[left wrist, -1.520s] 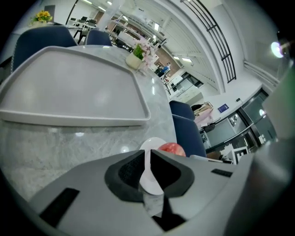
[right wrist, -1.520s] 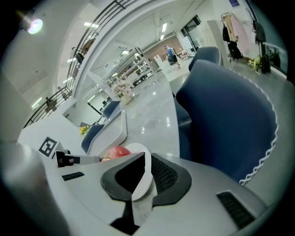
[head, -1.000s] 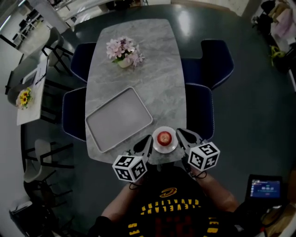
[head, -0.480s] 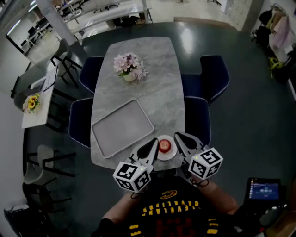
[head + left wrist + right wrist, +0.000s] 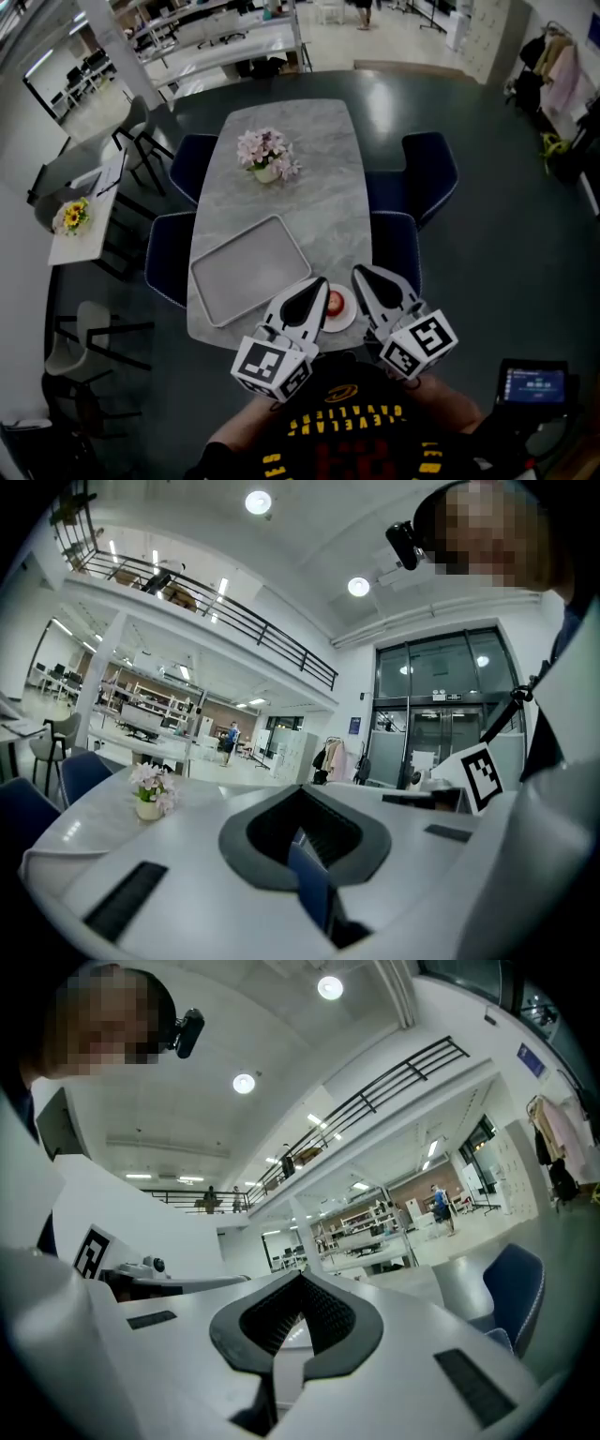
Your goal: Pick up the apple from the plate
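Observation:
A red apple sits on a small white plate at the near edge of the marble table. My left gripper is shut, its tip just left of the apple and raised above it. On the other side my right gripper is also shut, its tip just right of the plate. Neither holds anything. In the left gripper view the left gripper points level across the room with its jaws closed. The right gripper likewise tilts up, jaws closed. Neither gripper view shows the apple.
A grey tray lies left of the plate, with a pot of pink flowers farther back. Dark blue chairs line both long sides. A side table with yellow flowers stands at left and a lit screen at lower right.
Both grippers have lifted and tilted up, their tips now covering part of the plate in the head view. The head camera has pulled back. The apple stays on the plate.

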Demonstrator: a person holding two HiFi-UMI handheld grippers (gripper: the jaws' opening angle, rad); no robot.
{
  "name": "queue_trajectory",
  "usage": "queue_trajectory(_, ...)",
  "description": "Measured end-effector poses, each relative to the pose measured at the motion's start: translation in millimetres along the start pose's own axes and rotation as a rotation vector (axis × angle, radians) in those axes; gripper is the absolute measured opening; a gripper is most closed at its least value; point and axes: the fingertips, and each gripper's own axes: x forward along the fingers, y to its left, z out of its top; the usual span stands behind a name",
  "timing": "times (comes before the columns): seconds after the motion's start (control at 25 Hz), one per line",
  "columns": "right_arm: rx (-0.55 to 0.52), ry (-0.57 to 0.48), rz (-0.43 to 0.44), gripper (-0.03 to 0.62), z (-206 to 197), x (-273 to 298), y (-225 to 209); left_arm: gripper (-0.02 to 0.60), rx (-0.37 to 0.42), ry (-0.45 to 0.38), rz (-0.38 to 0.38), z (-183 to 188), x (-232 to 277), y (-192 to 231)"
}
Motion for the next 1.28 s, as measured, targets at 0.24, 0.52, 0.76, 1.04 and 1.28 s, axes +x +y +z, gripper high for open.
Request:
queue_trajectory(0.24,-0.136,-0.101,0.020,0.006,7,-9,27,0.000,0.077,-0.087,0.016,16,-13,-15)
queue_trajectory(0.52,-0.233,-0.125,0.021,0.006,12,-16,40,0.000,0.165,-0.098,0.014,7,-25,-27)
queue_trajectory(0.76,-0.294,-0.120,0.017,0.006,11,-16,42,0.000,0.181,-0.098,0.023,5,-23,-25)
queue_trajectory(1.04,-0.319,-0.145,0.002,0.006,17,-15,37,0.000,0.217,-0.084,0.012,6,-17,-27)
queue_trajectory(1.28,-0.327,-0.153,-0.002,0.006,20,-14,35,0.000,0.212,-0.066,0.008,3,-11,-25)
